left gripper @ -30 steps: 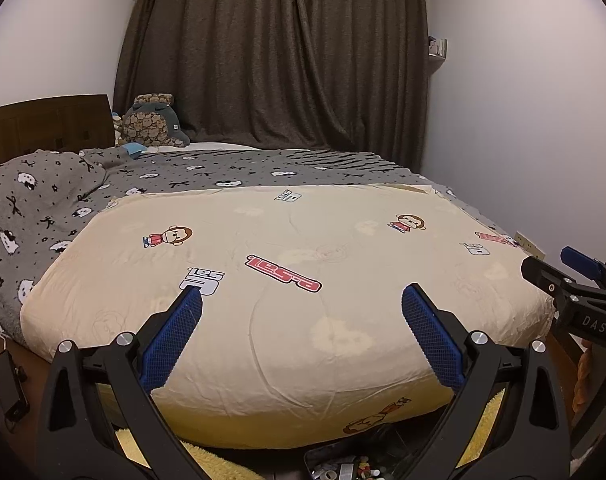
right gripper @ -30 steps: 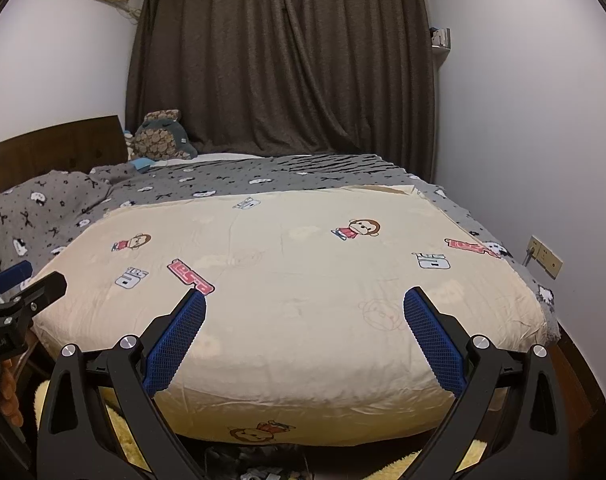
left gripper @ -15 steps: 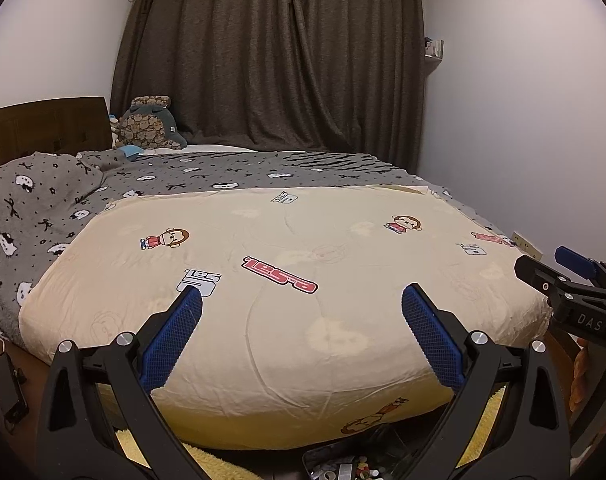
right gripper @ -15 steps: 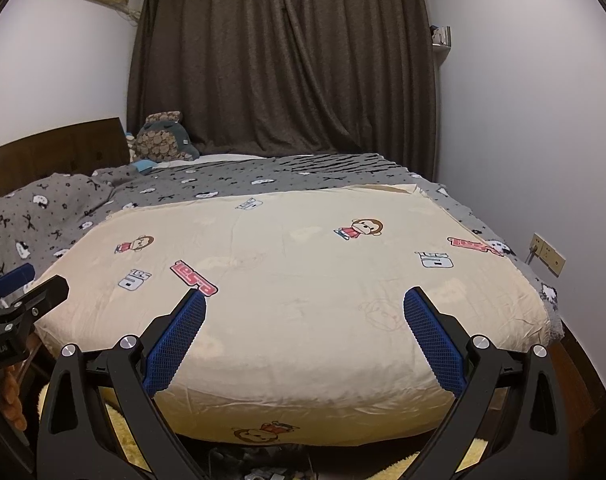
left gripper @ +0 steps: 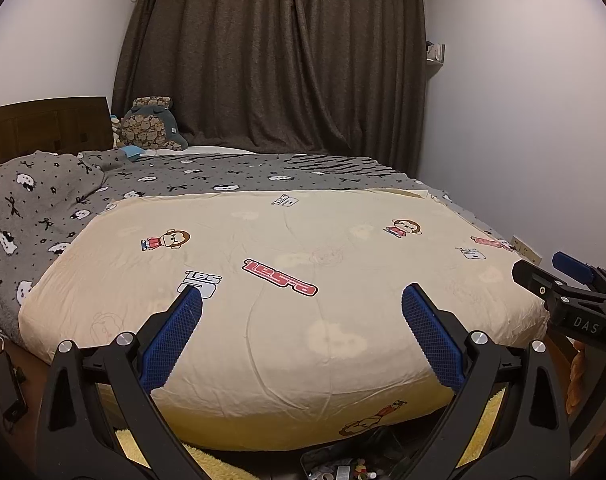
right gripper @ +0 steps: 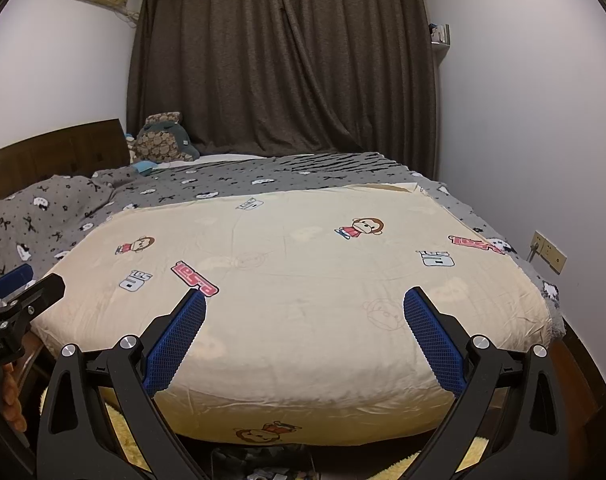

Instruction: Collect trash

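Both grippers hover side by side at the foot of a bed. My left gripper (left gripper: 302,296) is open and empty, with blue-padded fingers (left gripper: 171,338). My right gripper (right gripper: 303,298) is open and empty too; it also shows at the right edge of the left wrist view (left gripper: 559,280). A dark container of small mixed bits, possibly trash (left gripper: 343,468), lies on the floor under the foot of the bed, partly cut off; it also shows dimly in the right wrist view (right gripper: 263,466). No trash shows on the bed.
A cream quilt with cartoon monkeys (left gripper: 287,264) covers the near bed over a grey patterned blanket (left gripper: 43,200). A plush toy (left gripper: 149,124) sits by the wooden headboard (left gripper: 43,128). Dark curtains (left gripper: 271,60) hang behind. A yellow fluffy rug (left gripper: 207,464), wall socket (right gripper: 549,250), black device (left gripper: 7,384).
Both views have drifted slightly; the bed sits a little lower and further in frame. Both grippers stay open and empty.
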A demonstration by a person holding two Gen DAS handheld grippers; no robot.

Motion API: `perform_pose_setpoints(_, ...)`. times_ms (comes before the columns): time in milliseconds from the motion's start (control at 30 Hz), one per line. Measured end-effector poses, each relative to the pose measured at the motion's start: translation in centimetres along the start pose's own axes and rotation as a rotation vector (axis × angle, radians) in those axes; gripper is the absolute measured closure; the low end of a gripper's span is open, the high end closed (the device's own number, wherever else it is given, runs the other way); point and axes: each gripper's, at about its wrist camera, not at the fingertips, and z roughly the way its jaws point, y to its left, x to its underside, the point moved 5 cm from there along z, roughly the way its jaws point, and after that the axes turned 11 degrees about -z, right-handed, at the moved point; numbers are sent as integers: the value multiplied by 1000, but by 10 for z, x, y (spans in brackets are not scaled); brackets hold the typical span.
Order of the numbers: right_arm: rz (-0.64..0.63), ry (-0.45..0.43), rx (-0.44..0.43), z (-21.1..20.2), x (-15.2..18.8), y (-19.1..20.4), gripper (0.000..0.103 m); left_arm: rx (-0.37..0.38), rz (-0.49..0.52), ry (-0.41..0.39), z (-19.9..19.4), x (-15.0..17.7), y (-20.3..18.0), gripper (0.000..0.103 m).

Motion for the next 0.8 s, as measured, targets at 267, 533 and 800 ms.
perform_pose_setpoints(267, 5, -1, -4, -1, 0, 2, 3, 1, 0, 0, 1, -1, -1, 8)
perform_pose_setpoints(533, 10, -1, -2, -1, -1, 2, 3, 0, -1, 0, 0, 0, 0, 8)
perform_pose_setpoints(800, 12, -1, -3, -1, -1, 2, 3, 1, -1, -1, 0, 0, 0, 8)
